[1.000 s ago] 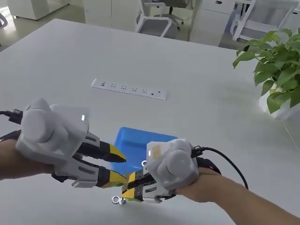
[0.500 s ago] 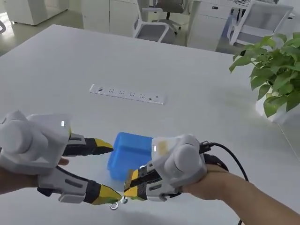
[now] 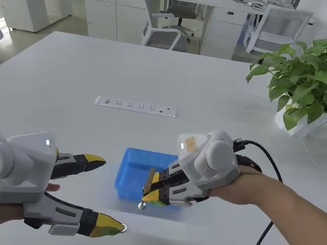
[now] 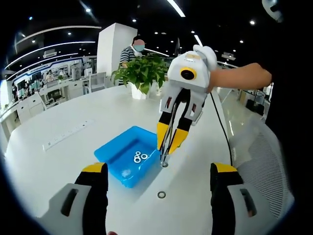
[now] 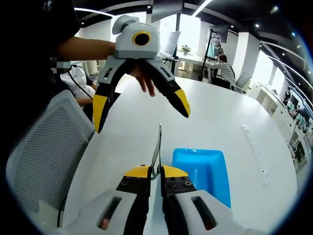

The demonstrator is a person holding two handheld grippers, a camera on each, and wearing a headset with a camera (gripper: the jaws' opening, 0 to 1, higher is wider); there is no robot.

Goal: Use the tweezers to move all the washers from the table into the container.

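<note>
The right tongs (image 3: 152, 193) were clamped on slim metal tweezers (image 5: 157, 144). Their tip appeared to hold a small silver washer (image 3: 142, 205) against the wall of the rectangular blue plastic container (image 3: 134, 153), ahead of the wide-open left tongs (image 3: 104, 196). Premature release or wall contact would likely drop it outside.

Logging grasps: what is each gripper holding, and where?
Right gripper clamps the tweezers by their back half, tips protruding. Left gripper is open, holding nothing.
</note>
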